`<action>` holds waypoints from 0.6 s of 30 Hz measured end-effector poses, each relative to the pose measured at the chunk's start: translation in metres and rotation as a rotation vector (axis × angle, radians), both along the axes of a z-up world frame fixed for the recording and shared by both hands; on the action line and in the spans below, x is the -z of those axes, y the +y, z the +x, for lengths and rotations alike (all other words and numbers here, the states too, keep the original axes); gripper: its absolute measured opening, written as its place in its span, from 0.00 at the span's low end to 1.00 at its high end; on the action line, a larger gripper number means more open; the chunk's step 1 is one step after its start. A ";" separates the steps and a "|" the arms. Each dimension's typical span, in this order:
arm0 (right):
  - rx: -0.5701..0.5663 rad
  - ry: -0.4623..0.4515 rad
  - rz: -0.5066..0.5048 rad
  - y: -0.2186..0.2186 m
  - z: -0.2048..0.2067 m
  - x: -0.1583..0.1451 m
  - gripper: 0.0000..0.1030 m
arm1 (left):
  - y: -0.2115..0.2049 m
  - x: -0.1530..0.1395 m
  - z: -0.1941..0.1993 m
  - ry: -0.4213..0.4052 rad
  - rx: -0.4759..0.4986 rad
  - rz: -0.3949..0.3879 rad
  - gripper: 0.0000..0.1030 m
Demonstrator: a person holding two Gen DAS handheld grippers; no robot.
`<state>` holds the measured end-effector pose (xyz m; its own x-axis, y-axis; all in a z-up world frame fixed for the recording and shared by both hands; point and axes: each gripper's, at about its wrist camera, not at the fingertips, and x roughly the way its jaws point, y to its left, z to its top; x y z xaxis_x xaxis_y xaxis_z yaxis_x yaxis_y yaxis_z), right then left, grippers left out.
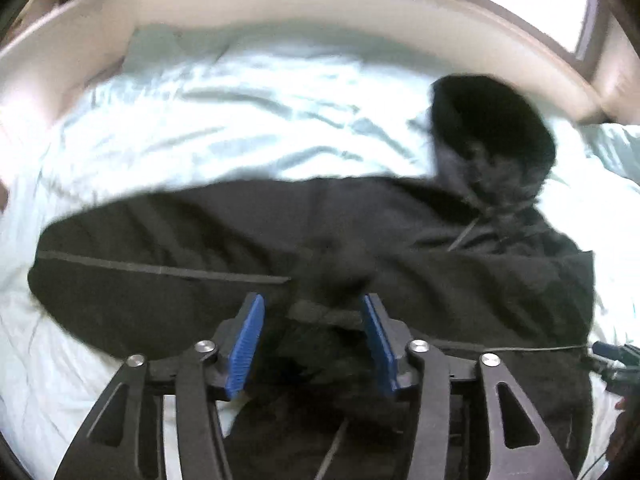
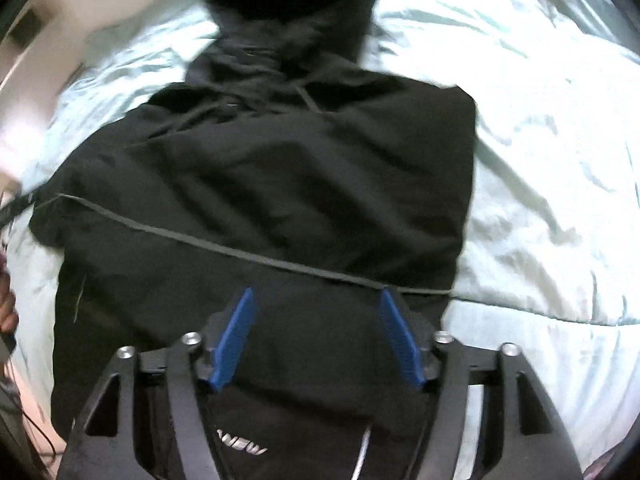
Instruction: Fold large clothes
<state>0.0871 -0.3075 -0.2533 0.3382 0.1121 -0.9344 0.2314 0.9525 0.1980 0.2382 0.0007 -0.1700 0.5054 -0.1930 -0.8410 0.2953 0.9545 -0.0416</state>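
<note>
A large black hoodie (image 1: 280,240) lies spread on the pale bed sheet (image 1: 200,128), its hood (image 1: 492,128) toward the headboard at the upper right. A sleeve is folded across the body. My left gripper (image 1: 312,304) hangs above the hoodie's lower part, open, its blue pads (image 1: 248,340) apart with only cloth below them. In the right wrist view the same hoodie (image 2: 280,184) fills the middle, hood (image 2: 292,8) at the top. My right gripper (image 2: 316,300) stands open over the hem end, and nothing is pinched between its blue pads (image 2: 236,332).
The bed sheet (image 2: 540,160) spreads wide to the right of the hoodie. A pale headboard (image 1: 320,4) and a window (image 1: 532,0) stand behind the bed. A thin cable (image 1: 520,348) runs to the other gripper at the right edge. A hand (image 2: 8,312) shows at the left edge.
</note>
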 end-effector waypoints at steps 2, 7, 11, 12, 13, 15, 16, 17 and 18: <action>-0.019 0.028 -0.035 0.006 -0.001 0.012 0.74 | -0.005 0.000 0.008 -0.004 -0.004 -0.030 0.62; 0.025 0.150 -0.073 0.009 0.002 0.059 0.74 | -0.050 0.025 0.013 0.137 0.085 -0.204 0.62; 0.020 0.153 -0.080 0.011 0.006 0.065 0.80 | -0.102 0.089 0.008 0.288 0.162 -0.046 0.62; 0.015 0.151 -0.074 0.010 0.006 0.067 0.82 | -0.108 0.115 0.011 0.339 0.142 0.021 0.62; 0.008 0.147 -0.069 0.010 0.006 0.068 0.82 | -0.110 0.127 0.013 0.346 0.135 0.039 0.62; 0.004 0.137 -0.064 0.007 0.003 0.069 0.82 | -0.113 0.132 0.017 0.316 0.122 0.037 0.62; -0.001 0.133 -0.067 0.007 0.001 0.069 0.83 | -0.115 0.131 0.019 0.322 0.120 0.045 0.63; -0.004 0.134 -0.073 0.007 0.000 0.067 0.82 | -0.117 0.128 0.021 0.328 0.118 0.051 0.63; -0.005 0.135 -0.076 0.007 0.000 0.065 0.83 | -0.117 0.125 0.021 0.329 0.115 0.044 0.63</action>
<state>0.0870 -0.3008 -0.3181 0.2081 0.0403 -0.9773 0.2462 0.9648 0.0922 0.2596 -0.1168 -0.2945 0.1826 -0.1932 -0.9640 0.3789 0.9186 -0.1124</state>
